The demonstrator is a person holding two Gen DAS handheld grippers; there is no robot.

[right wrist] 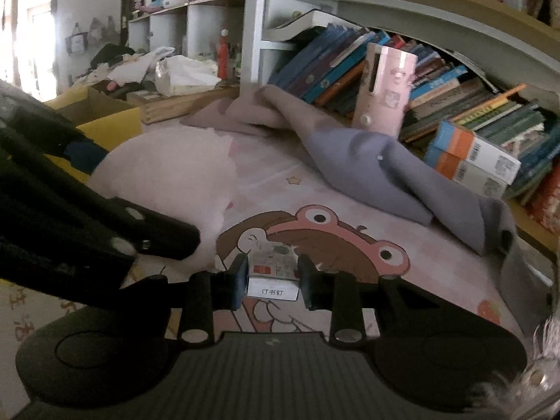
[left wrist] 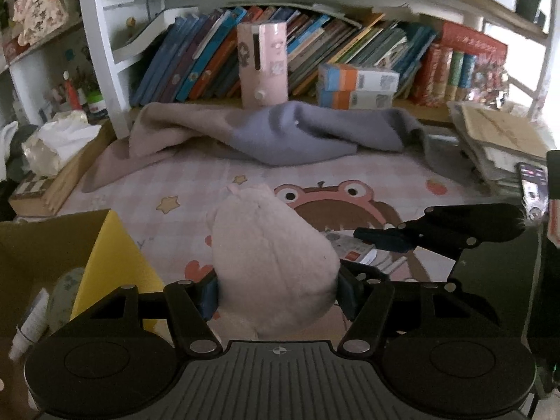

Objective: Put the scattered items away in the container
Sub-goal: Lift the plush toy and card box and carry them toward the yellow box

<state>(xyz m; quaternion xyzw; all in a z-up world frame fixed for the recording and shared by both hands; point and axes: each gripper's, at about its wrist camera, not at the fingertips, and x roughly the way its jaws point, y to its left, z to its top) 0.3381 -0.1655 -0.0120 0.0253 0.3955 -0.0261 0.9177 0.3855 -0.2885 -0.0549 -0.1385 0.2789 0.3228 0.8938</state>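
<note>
Fingers (left wrist: 210,294) apparently hidden behind plush (left wrist: 273,266)

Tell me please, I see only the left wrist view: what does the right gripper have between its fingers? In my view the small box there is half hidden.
Observer: The right gripper is shut on a small staple box, with one finger against each side.
Operator: Is it lifted from the mat?
Observer: I cannot tell. Its white front label faces the camera, and the cartoon mat shows just beyond it.
Operator: Where is the container from that side?
Observer: The yellow cardboard box stands at the far left, behind the left gripper and its pink plush pouch.
</note>
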